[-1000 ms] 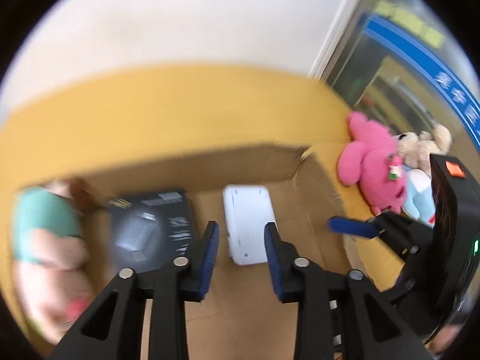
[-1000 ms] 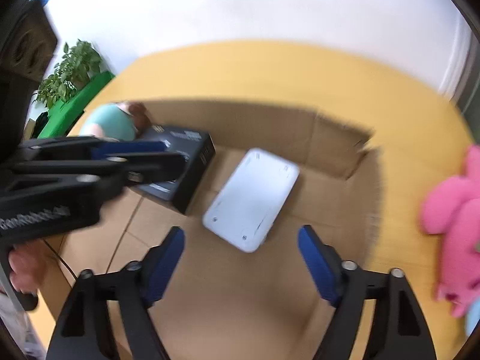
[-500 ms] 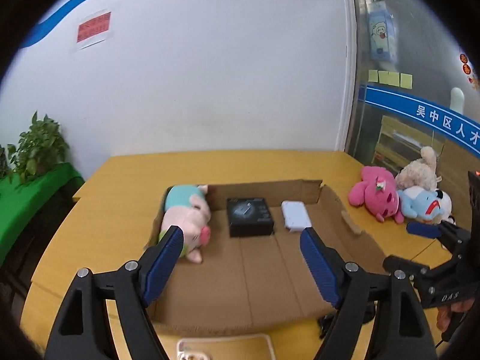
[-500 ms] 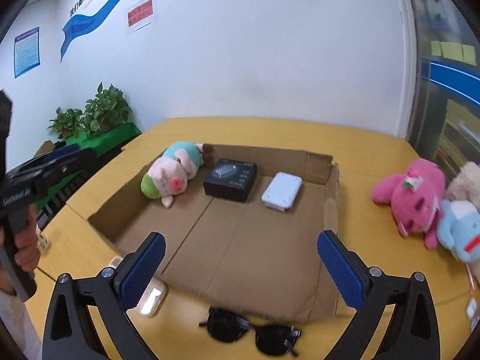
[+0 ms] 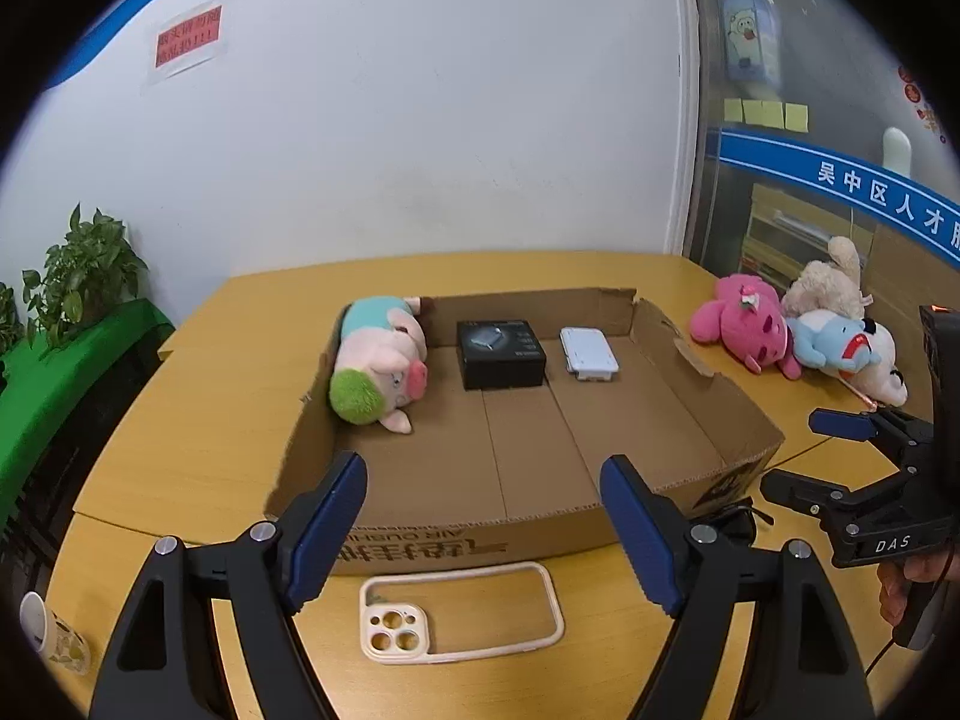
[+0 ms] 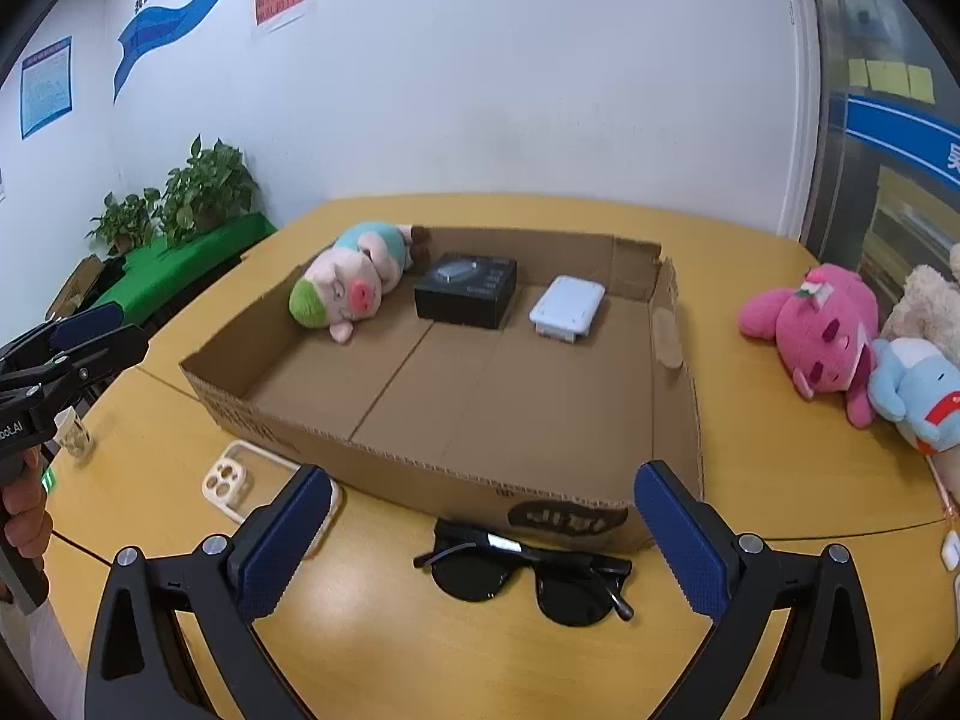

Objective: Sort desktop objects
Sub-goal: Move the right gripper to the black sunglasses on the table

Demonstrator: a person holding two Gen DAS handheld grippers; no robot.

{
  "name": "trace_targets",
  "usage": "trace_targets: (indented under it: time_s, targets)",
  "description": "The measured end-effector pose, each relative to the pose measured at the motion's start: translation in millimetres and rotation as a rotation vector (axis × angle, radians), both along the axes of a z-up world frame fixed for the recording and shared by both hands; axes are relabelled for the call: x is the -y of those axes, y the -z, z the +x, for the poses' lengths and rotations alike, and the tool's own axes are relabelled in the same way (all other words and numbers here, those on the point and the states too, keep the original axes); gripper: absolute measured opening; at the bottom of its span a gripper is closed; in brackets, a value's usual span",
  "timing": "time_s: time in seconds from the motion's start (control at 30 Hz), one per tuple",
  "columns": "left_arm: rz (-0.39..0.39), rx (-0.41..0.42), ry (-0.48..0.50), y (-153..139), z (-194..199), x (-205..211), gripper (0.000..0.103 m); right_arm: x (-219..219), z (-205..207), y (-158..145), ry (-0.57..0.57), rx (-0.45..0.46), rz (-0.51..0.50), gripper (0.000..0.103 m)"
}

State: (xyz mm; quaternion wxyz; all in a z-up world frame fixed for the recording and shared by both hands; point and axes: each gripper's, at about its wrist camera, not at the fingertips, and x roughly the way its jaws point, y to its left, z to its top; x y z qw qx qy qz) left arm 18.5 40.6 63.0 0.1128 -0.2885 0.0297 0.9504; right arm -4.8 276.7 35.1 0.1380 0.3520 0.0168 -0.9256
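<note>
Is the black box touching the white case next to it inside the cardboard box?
Apart. The right wrist view shows bare cardboard floor between the black box and the white case; the left wrist view shows the same gap.

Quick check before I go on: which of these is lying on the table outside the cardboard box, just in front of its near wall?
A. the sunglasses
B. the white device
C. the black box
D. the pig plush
A: the sunglasses lie on the table just in front of the cardboard box's near wall, while the pig plush, black box and white device sit inside along its far wall.
</note>
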Motion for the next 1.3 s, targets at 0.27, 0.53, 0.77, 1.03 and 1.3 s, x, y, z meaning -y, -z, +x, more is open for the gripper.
trace_targets:
  time_s: [0.27,0.53,0.77,1.03,1.3]
  targets:
    - [0.031,0.108,0.004,38.7,-7.6,-12.9,0.080,-29.4,0.7,49.8,-0.087,0.102,0.001,0.103]
    - [0.041,0.194,-0.007,68.3,-12.4,-24.5,0.080,-74.7,-24.7,111.3,-0.087,0.260,-0.103,0.103]
    - [0.039,0.233,-0.023,81.1,-14.3,-26.4,0.080,-58.6,-31.4,128.8,-0.196,0.311,-0.151,0.103]
    - [0.079,0.282,-0.006,92.3,-13.9,-19.9,0.080,-20.1,13.0,102.2,-0.359,0.269,-0.200,0.102]
    - [0.223,0.390,0.101,103.7,-31.0,-31.4,0.080,-3.8,-10.9,116.8,-0.345,0.249,-0.035,0.091]
